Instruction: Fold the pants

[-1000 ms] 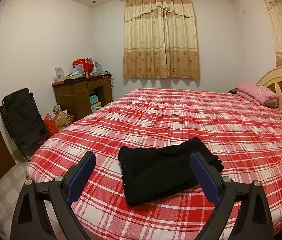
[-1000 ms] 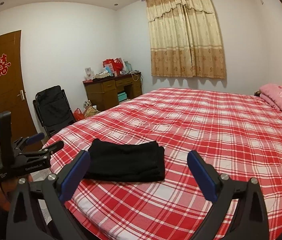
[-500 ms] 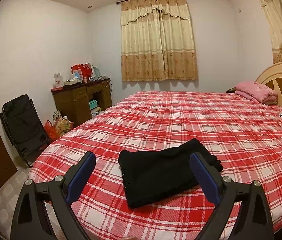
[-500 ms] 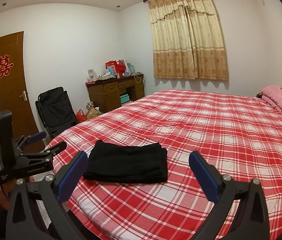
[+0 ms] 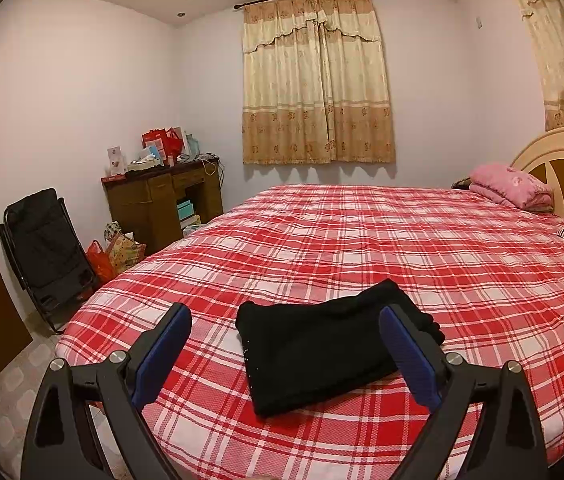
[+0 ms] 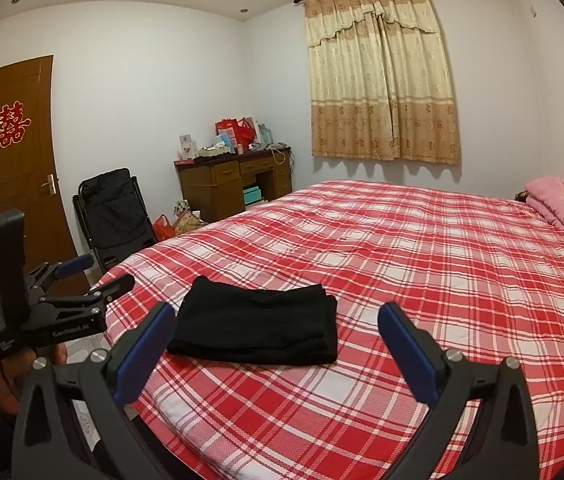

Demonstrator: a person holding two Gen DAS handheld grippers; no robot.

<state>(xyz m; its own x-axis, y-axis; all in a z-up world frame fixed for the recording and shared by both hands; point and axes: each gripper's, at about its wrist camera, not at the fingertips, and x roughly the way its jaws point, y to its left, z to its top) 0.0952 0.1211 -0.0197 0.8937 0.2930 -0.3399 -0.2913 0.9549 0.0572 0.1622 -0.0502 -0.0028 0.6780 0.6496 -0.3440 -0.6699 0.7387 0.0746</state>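
On bed (image 5: 421, 240): folded pants (image 5: 321, 344); both claws spread wide, empty

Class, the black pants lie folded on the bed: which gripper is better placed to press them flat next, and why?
Probably the left gripper: the pants sit right between its open fingers, the right one overlapping them. The right gripper is also open, but the pants lie off toward its left finger.
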